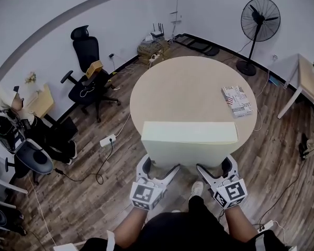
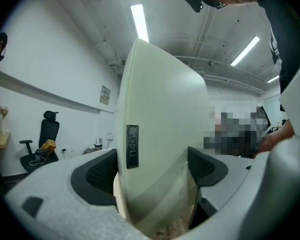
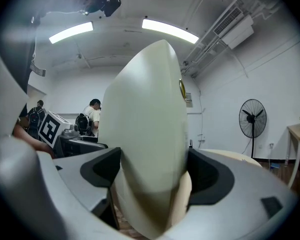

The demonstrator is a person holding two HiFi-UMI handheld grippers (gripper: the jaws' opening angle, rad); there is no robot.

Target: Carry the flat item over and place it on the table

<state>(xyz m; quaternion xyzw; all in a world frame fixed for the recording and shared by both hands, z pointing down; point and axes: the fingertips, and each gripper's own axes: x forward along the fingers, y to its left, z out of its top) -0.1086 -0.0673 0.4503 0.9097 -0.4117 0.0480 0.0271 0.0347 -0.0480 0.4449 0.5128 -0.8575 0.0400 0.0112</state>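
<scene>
Left claw (image 1: 159, 167) clenched on the flat item (image 1: 188, 140). In the left gripper view both dark pads of the claw (image 2: 152, 169) press against the pale cream panel (image 2: 160, 109), one on each face, near its lower left corner. Right claw (image 1: 214, 166) likewise clamped on the panel. In the right gripper view its pads (image 3: 155, 169) bear on either face of the item (image 3: 145, 124), near the lower right corner.

Item position: held on edge between the two claws, long side level, thin top edge facing the head camera. It sits at the near rim of the round worktop (image 1: 183, 88) and hides that rim. Cannot tell whether its lower edge touches the worktop.

Detail: a small dark rectangular insert (image 2: 132, 146) is set into the panel's narrow side, just above the left pad.

Surroundings: a printed booklet (image 1: 238, 101) lies flat on the worktop's right part, well apart from the panel. A black office chair (image 1: 88, 69) stands to the left on the wooden floor (image 1: 89, 192). A pedestal fan (image 1: 259, 20) stands beyond the worktop at right.
</scene>
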